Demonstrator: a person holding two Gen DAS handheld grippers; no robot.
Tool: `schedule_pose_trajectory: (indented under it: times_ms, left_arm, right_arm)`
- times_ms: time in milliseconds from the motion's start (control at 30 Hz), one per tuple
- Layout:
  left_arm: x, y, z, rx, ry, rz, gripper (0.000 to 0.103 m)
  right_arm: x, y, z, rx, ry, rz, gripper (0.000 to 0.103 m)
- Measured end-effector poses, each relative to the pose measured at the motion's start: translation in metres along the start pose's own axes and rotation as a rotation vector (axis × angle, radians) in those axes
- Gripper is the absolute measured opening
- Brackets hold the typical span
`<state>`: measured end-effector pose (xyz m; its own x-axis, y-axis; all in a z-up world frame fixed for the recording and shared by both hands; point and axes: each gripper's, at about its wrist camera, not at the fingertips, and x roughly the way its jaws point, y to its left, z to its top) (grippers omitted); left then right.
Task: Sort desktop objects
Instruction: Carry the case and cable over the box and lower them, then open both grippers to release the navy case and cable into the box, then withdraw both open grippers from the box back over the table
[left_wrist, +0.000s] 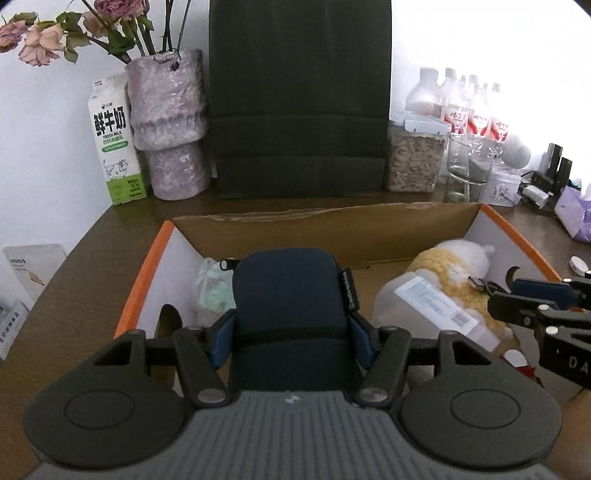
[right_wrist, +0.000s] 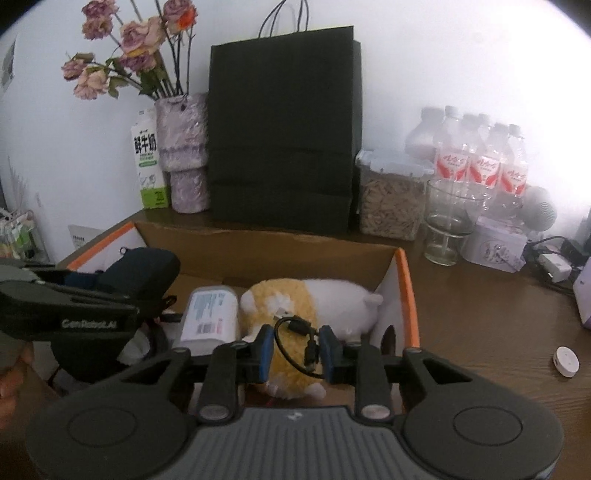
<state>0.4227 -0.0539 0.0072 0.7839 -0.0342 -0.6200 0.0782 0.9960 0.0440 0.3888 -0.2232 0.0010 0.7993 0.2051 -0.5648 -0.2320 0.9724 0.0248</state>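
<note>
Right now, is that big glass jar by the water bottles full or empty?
Empty. The glass jar is see-through top to bottom with nothing inside, unlike the seed container beside it.

Both grippers (left_wrist: 290, 341) black w/ blue pads (right_wrist: 266, 352), grey ribbed housing, white lettering, possibly "CenRobot.AI".

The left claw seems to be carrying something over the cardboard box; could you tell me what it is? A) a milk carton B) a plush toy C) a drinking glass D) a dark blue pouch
D: the left claw has its blue pads pressed on either side of a dark blue pouch above the cardboard box.
</note>
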Motion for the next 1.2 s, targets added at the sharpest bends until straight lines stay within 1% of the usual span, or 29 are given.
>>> schedule_pose_trajectory:
  times_ms: [33,67,100,133,167,200,233,267,300,367,567,867,1033,1200]
  left_arm:
    - [0.000,-0.001,0.001,0.002,-0.001,0.002,0.066]
    - [0.000,-0.001,0.001,0.003,0.001,0.002,0.067]
    - [-0.001,-0.001,0.001,0.001,0.003,0.006,0.070]
    - [-0.002,0.000,0.001,-0.002,-0.002,0.009,0.073]
    - [-0.006,0.000,0.001,-0.005,-0.021,0.012,0.076]
    - [-0.010,0.000,0.002,-0.006,-0.042,0.013,0.084]
    - [-0.015,0.000,0.002,-0.007,-0.059,0.014,0.095]
    - [-0.020,0.001,0.003,-0.008,-0.078,0.020,0.100]
    - [-0.026,0.000,0.003,-0.005,-0.101,0.031,0.103]
    - [-0.036,-0.001,0.004,0.009,-0.126,0.048,0.103]
    - [-0.063,0.002,0.002,0.001,-0.165,0.067,0.103]
    - [-0.109,0.008,-0.008,-0.017,-0.219,0.071,0.103]
    - [-0.133,0.009,-0.018,-0.022,-0.245,0.066,0.103]
    - [-0.152,0.009,-0.033,-0.023,-0.256,0.053,0.103]
  right_arm:
    - [0.000,0.001,-0.001,-0.002,-0.001,-0.002,0.032]
    - [0.000,0.002,-0.001,-0.002,-0.001,-0.001,0.042]
    - [-0.001,0.002,0.000,-0.001,-0.006,0.000,0.048]
    - [-0.004,0.002,0.000,0.000,-0.019,0.001,0.059]
    - [-0.006,0.003,0.001,0.001,-0.031,0.002,0.067]
    - [-0.010,0.003,0.002,0.001,-0.043,0.002,0.071]
    - [-0.013,0.003,0.004,0.002,-0.056,0.001,0.081]
    - [-0.016,0.004,0.005,0.003,-0.067,0.000,0.092]
    - [-0.019,0.004,0.006,0.004,-0.080,-0.003,0.095]
    - [-0.025,0.006,0.009,0.006,-0.094,-0.021,0.102]
    - [-0.042,0.013,0.011,0.012,-0.114,-0.010,0.103]
    - [-0.085,0.029,0.008,-0.004,-0.159,-0.008,0.103]
    - [-0.111,0.036,0.000,-0.015,-0.182,-0.009,0.103]
    - [-0.129,0.042,-0.014,-0.020,-0.181,-0.012,0.103]
